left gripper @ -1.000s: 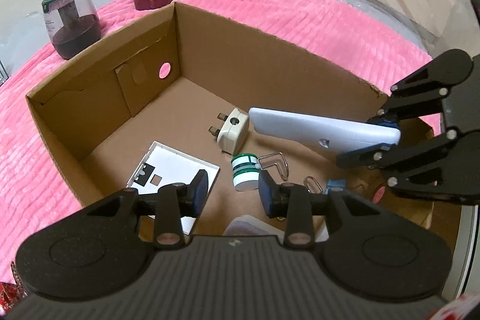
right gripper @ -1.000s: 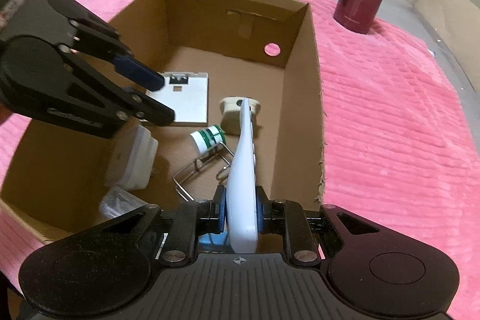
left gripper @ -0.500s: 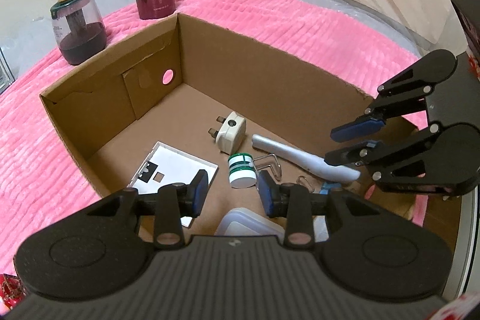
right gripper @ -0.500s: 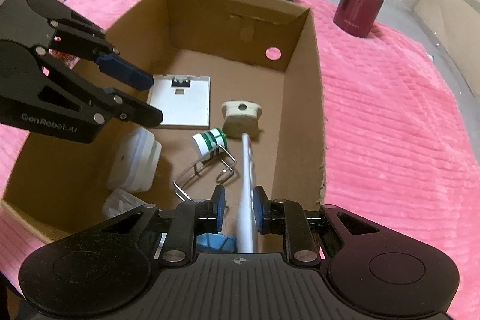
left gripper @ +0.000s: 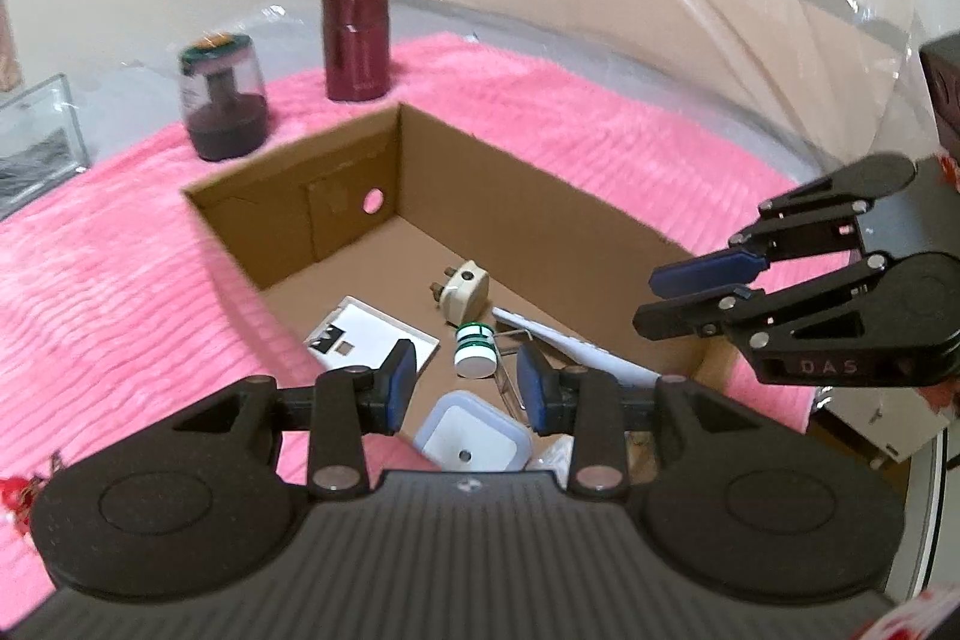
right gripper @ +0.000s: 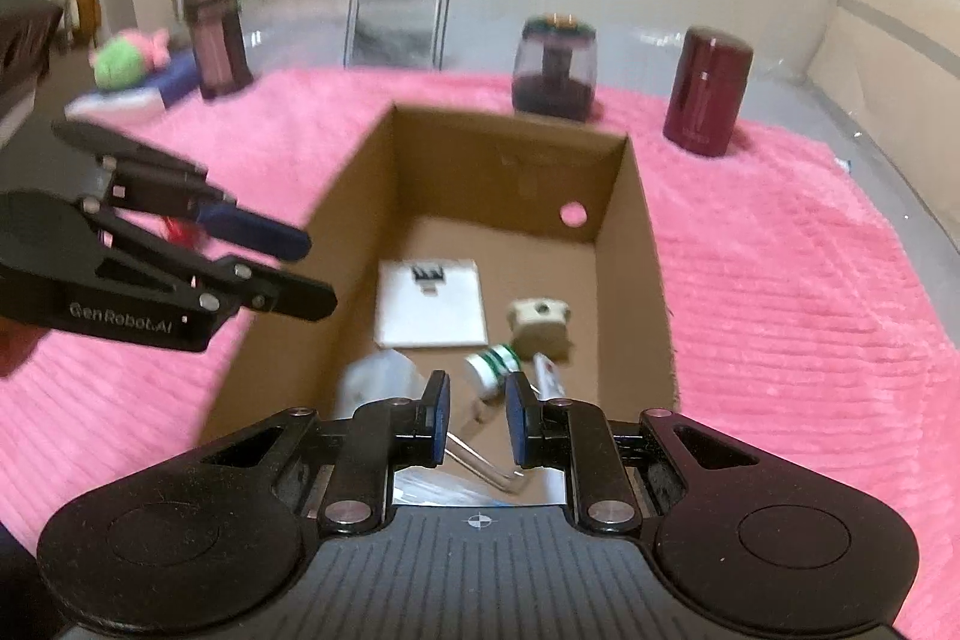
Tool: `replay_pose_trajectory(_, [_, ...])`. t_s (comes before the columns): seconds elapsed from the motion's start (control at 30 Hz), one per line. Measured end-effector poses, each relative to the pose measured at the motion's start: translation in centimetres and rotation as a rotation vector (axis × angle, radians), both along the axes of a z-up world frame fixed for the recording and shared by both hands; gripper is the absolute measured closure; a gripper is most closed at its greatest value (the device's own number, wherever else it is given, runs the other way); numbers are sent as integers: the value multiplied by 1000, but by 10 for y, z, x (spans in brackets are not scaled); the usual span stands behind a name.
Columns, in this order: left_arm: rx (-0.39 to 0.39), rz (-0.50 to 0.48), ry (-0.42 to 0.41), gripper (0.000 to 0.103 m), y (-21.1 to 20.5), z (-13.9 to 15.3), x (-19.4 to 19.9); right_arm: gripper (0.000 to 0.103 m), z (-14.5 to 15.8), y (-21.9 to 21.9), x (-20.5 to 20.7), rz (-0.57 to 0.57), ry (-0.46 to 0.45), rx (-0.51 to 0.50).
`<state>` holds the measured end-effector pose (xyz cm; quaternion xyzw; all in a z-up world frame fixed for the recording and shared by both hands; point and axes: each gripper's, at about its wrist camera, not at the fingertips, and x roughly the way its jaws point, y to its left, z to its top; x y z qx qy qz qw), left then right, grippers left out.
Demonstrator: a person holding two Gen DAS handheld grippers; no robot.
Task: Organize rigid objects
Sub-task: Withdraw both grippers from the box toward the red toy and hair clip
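- The left gripper (left gripper: 465, 388) hangs above the near end of the open brown cardboard box (left gripper: 540, 214); its blue-padded fingers (left gripper: 399, 379) are drawn in with nothing between them
- The right gripper (right gripper: 477, 415) also hangs above the box, its blue-padded fingers (right gripper: 437, 415) drawn together and empty
- On the box floor lie a small white cylinder with green bands (left gripper: 475, 349), a cream three-pin plug adapter (left gripper: 463, 291), a long white plastic handle-shaped object (left gripper: 576, 349) along the right wall, a flat white square card with black marks (left gripper: 372, 337), a bent wire clip (right gripper: 480, 457) and a white square lidded container (left gripper: 474, 439)
- The box sits on a pink ribbed plush cover (right gripper: 780, 280)
- Beyond the box stand a dark red metal canister (right gripper: 708, 91) and a clear jar with a green lid and dark base (right gripper: 555, 67)
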<state>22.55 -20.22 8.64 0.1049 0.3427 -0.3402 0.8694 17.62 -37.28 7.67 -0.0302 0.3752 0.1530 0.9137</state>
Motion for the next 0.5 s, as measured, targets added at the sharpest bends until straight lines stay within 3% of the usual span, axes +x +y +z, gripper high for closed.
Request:
replay_pose_trajectory(0.33, [-86,137,-29,67,65,18,-63,88,21,34,-60,-41,-97,138])
replay_pose_trajectory(0.5, [-105,223,-38,57,98,17,-90,87,25,49,-81,-56,-120,199])
